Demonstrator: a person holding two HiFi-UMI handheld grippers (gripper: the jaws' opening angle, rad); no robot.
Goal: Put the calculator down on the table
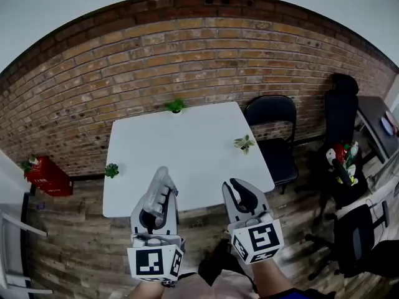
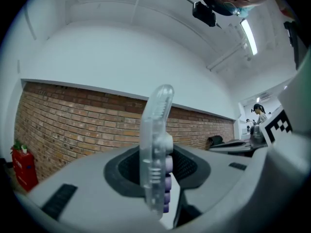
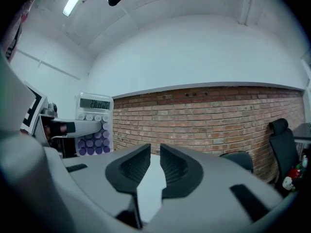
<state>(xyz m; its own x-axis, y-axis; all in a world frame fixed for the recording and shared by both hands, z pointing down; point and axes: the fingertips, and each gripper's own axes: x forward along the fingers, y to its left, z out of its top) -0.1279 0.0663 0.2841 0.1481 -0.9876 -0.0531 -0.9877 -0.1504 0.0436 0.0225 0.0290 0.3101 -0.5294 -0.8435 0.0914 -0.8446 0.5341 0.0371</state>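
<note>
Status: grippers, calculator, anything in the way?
Left gripper shut on calculator, upright, not yet on table. Right gripper slightly open, empty. Small plants near table edges only.

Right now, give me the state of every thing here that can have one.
calculator: upright on edge, held in the air.
left gripper: shut on the calculator.
right gripper: jaws slightly apart, nothing between them.
table: no calculator on it yet.
black chair: unfolded, unoccupied, beside the table.
</note>
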